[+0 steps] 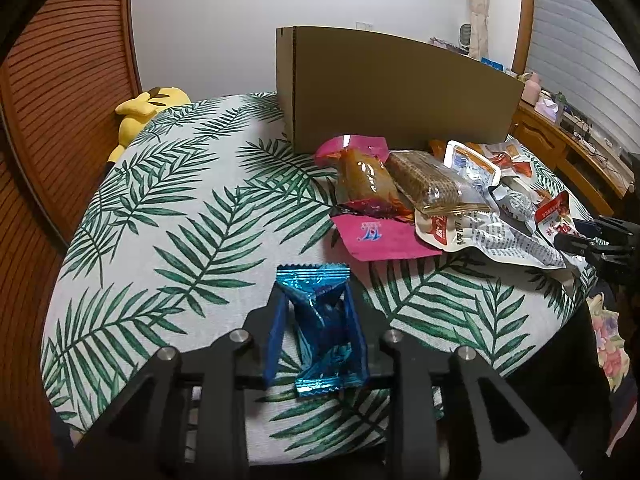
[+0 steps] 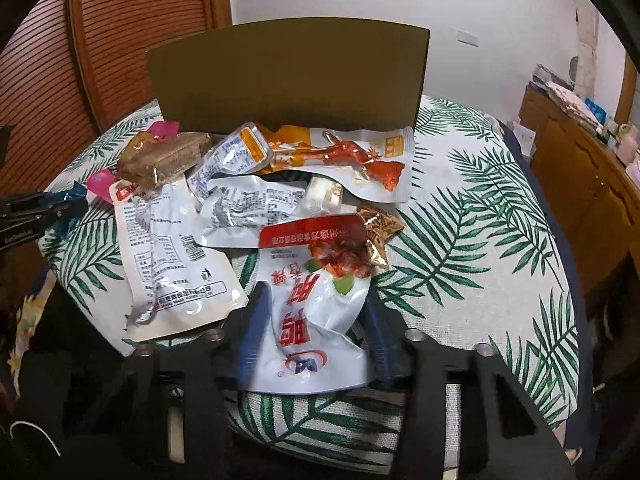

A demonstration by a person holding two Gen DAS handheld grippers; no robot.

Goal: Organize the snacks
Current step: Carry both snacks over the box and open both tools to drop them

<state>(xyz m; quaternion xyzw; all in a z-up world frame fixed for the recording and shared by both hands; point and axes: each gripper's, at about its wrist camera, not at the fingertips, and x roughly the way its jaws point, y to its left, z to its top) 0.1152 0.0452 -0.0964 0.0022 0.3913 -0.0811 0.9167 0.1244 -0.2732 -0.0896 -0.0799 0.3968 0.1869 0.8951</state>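
My left gripper (image 1: 316, 300) is shut on a shiny blue candy wrapper (image 1: 320, 320), held over the leaf-print cloth. My right gripper (image 2: 316, 300) is shut on a white and red snack pouch (image 2: 320, 312) at the near edge of a pile of snack packets (image 2: 256, 184). The pile also shows in the left wrist view (image 1: 432, 196), with a pink packet (image 1: 376, 236) at its near side. A brown cardboard box (image 2: 288, 76) stands behind the pile; it also shows in the left wrist view (image 1: 396, 92).
The snacks lie on a table with a green leaf-print cloth (image 1: 180, 208). A yellow plush toy (image 1: 144, 108) sits at its far left edge. A wooden slatted door (image 1: 68, 80) is on the left, a wooden cabinet (image 2: 580, 168) on the right.
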